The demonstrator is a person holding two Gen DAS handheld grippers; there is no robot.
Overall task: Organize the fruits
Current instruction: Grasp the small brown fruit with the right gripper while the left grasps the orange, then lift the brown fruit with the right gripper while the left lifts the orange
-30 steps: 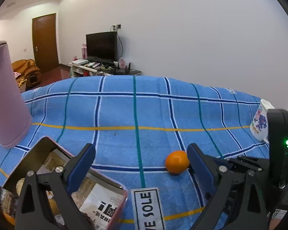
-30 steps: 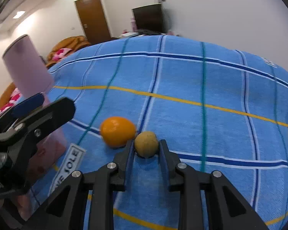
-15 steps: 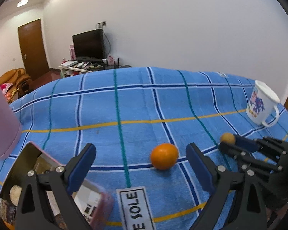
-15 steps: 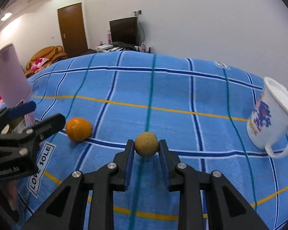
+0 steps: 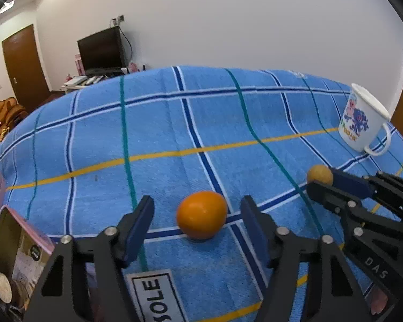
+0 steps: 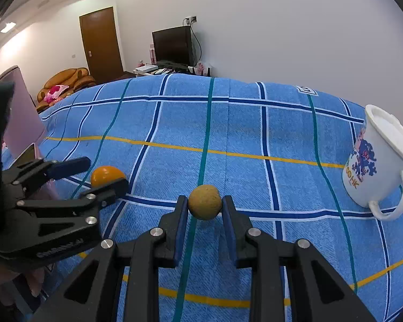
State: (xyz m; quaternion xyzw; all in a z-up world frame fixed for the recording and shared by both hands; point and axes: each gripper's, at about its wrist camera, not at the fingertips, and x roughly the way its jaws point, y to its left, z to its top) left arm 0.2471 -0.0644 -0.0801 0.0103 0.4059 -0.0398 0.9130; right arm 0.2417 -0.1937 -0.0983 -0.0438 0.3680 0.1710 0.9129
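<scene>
An orange (image 5: 201, 214) lies on the blue checked cloth (image 5: 174, 123). My left gripper (image 5: 197, 221) is open, with its jaws on either side of the orange and not touching it. The orange also shows in the right wrist view (image 6: 104, 175), partly behind the left gripper (image 6: 99, 173). My right gripper (image 6: 204, 206) is shut on a small tan round fruit (image 6: 204, 201) and holds it above the cloth. That fruit also shows in the left wrist view (image 5: 319, 175), at the tip of the right gripper (image 5: 321, 179).
A white printed mug (image 6: 376, 158) stands at the right; it also shows in the left wrist view (image 5: 361, 123). A pink box (image 5: 16, 263) holding items sits at the lower left. A tall pink container (image 6: 21, 112) stands at the left.
My left gripper has moved in so that the orange now lies between its open jaws. My right gripper has carried the tan fruit to the right, away from the orange and towards the mug.
</scene>
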